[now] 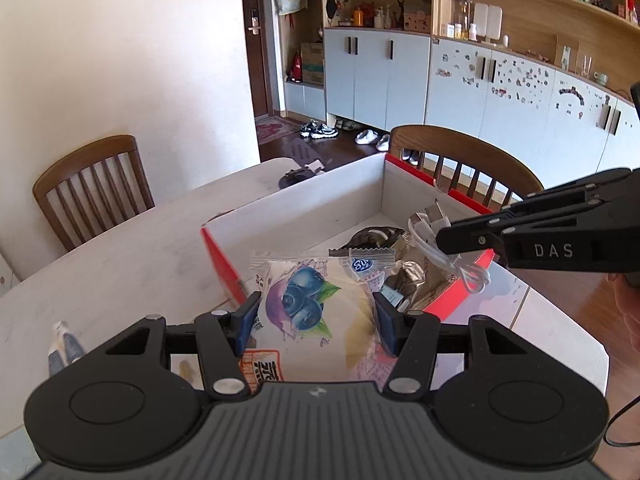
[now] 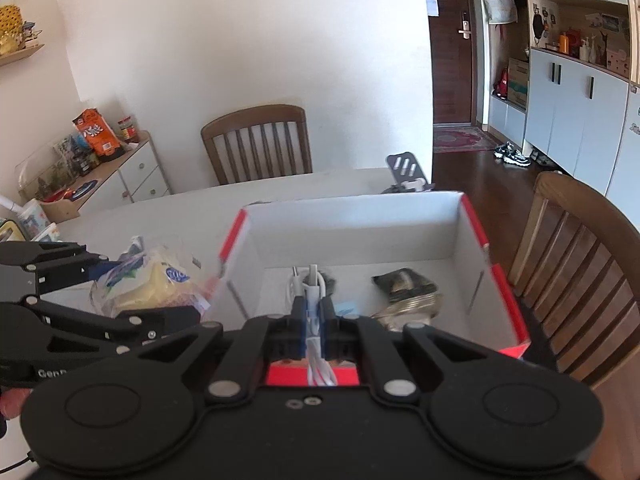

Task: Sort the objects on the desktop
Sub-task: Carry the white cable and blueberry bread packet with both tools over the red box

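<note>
My left gripper [image 1: 316,316] is shut on a clear snack packet [image 1: 316,312] printed with blueberries, held above the near corner of a red box with white inner walls [image 1: 304,208]. My right gripper [image 2: 314,312] is shut on a coiled white cable [image 2: 312,280], hanging over the box's near wall [image 2: 476,272]. In the left wrist view the right gripper [image 1: 448,238] comes in from the right with the white cable [image 1: 452,256] dangling from it. In the right wrist view the left gripper [image 2: 108,284] holds the snack packet [image 2: 148,284] just left of the box. A dark foil packet [image 2: 408,292] lies inside the box.
The box stands on a pale table [image 1: 120,256]. Two small tubes [image 1: 64,348] lie on the table at the near left. Wooden chairs [image 2: 260,140] [image 1: 468,168] stand at the far side and the right. A black stand [image 2: 408,172] sits beyond the box.
</note>
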A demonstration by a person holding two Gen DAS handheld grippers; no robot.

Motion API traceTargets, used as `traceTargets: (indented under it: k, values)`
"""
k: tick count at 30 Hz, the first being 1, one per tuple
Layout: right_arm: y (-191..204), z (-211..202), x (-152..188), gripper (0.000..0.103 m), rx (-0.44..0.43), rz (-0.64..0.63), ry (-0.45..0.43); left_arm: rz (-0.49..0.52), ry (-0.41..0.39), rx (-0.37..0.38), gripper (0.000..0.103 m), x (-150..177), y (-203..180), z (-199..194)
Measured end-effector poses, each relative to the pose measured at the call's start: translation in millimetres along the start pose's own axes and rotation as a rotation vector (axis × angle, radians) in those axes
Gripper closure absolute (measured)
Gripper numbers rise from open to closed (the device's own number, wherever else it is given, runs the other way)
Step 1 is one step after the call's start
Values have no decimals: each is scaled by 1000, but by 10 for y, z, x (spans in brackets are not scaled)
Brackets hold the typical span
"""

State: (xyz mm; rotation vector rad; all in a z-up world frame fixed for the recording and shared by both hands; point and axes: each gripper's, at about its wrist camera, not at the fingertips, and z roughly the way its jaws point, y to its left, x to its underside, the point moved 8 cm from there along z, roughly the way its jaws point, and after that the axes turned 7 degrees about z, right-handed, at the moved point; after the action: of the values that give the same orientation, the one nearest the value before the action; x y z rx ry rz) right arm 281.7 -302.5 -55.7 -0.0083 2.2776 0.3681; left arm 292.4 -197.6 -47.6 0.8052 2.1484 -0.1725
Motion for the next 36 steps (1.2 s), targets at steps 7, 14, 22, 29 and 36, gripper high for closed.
traceTargets:
  k: [7, 14, 22, 29, 36]
  values:
    - [-257, 174, -110, 98, 0, 4, 30, 12, 71, -8, 47, -109, -94, 372]
    - [-362, 370, -202, 98, -8, -2, 57, 46, 132, -37, 47, -197, -104, 676]
    - [-446, 695, -270, 98, -3, -19, 112, 12, 216, -50, 47, -200, -103, 1005]
    - [-506, 1021, -296, 98, 19, -31, 159, -33, 287, -44, 47, -162, -87, 1235]
    - [-521, 1289, -260, 98, 32, -54, 218, -51, 341, -51, 47, -89, -53, 1386]
